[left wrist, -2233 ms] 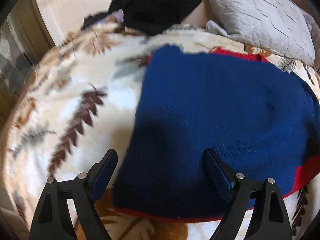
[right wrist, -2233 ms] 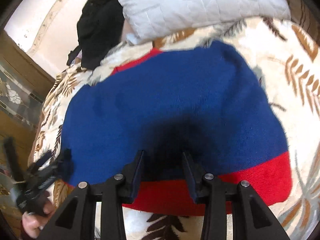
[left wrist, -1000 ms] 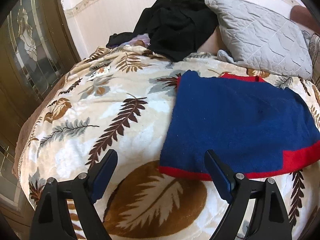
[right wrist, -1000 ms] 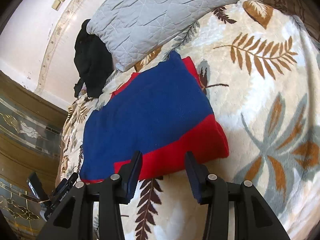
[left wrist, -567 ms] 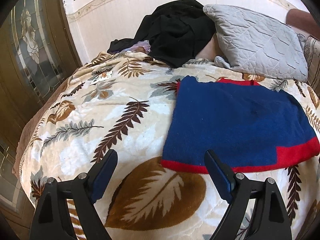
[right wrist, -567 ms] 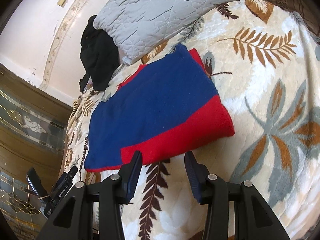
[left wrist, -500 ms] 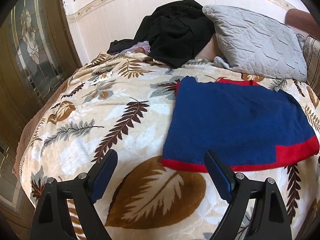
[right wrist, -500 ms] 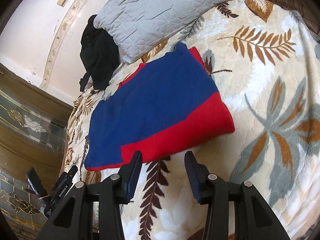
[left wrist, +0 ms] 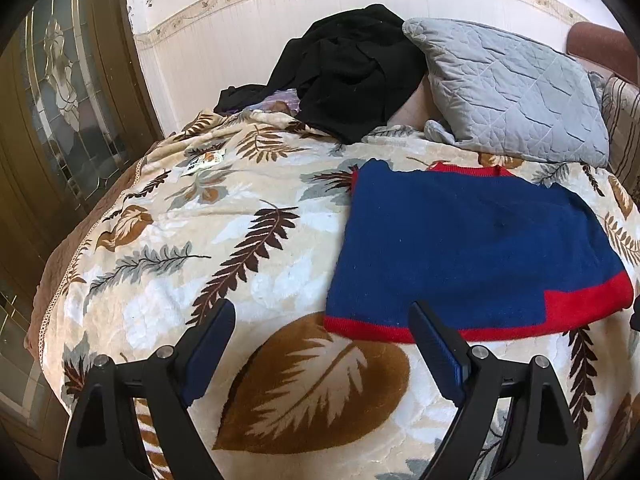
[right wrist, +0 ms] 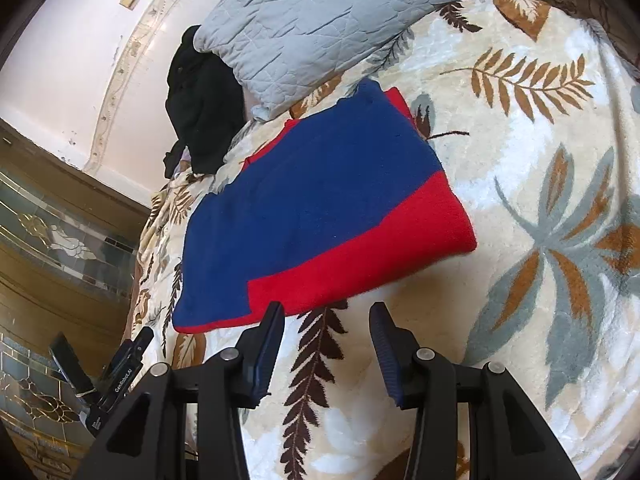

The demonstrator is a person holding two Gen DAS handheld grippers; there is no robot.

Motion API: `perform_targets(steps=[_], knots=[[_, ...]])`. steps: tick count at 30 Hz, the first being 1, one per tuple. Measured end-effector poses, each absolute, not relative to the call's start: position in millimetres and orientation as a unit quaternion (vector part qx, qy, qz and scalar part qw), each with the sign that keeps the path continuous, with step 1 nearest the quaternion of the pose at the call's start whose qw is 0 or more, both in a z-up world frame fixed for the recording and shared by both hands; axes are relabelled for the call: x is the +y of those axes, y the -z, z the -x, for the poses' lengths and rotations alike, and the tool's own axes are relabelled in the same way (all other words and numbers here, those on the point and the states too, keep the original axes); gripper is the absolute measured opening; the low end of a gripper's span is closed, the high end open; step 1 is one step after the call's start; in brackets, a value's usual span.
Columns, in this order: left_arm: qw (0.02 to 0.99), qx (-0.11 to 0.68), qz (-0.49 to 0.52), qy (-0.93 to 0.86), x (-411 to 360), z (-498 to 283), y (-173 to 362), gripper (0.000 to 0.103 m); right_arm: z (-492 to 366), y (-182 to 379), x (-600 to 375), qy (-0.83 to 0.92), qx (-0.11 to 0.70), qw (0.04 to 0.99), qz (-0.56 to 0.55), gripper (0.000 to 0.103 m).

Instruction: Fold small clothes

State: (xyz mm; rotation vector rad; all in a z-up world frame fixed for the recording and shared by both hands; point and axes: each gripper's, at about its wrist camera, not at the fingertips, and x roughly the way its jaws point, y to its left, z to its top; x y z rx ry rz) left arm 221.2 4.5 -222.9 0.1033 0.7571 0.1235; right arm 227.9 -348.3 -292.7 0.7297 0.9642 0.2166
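Both grippers have pulled back from the folded blue-and-red sweater (left wrist: 472,248), which now lies flat on the leaf-patterned blanket (left wrist: 192,264) in front of the grey pillow (left wrist: 516,92). Left gripper (left wrist: 322,322) hangs with jaws wide apart and empty; right gripper (right wrist: 326,320) has its jaws partly apart, also empty, just short of the sweater's red edge. Black clothes (left wrist: 352,68) are partly hidden behind the pillow. Sleeves are tucked out of sight.

a leaf-print blanket (left wrist: 240,240) covers the bed, bearing a folded blue-and-red garment (left wrist: 460,248), grey pillow (left wrist: 512,92) and black clothes (left wrist: 352,68).
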Motion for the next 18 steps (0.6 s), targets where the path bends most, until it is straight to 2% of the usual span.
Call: perform_targets(steps=[18], knots=[[0.927, 0.367, -0.049, -0.057, 4.0, -222.9, 222.0, 0.089, -230.3, 293.5, -347.6, -0.110, 0.451, 0.816, -0.345, 0.049]])
